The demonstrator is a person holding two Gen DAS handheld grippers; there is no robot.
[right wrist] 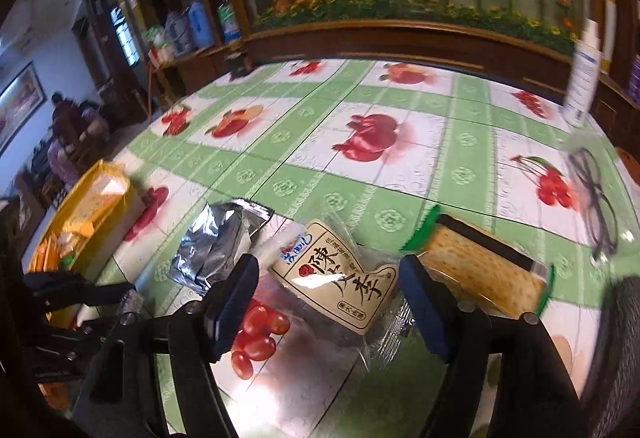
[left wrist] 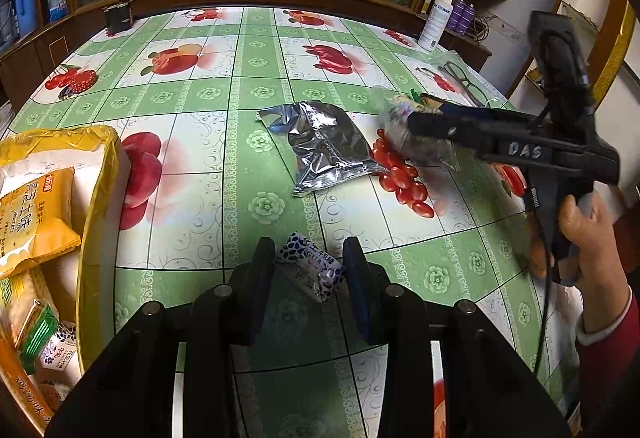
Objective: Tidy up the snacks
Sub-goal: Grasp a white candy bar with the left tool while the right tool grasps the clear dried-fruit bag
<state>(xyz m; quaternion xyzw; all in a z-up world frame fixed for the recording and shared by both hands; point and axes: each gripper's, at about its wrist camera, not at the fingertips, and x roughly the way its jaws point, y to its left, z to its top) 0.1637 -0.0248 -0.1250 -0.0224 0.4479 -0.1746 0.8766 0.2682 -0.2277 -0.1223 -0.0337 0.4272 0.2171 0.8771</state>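
Already the yellow box at nine o'clock on the worktop holds several packets, so the sorting seems partly done. The silver pouch at centre, a cracker pack toward three o'clock, the labelled clear bag and a small wrapped candy remain loose. The left tool hangs low, released, fingers straddling the candy. The right tool, also spread, straddles the clear bag; contact is unclear.
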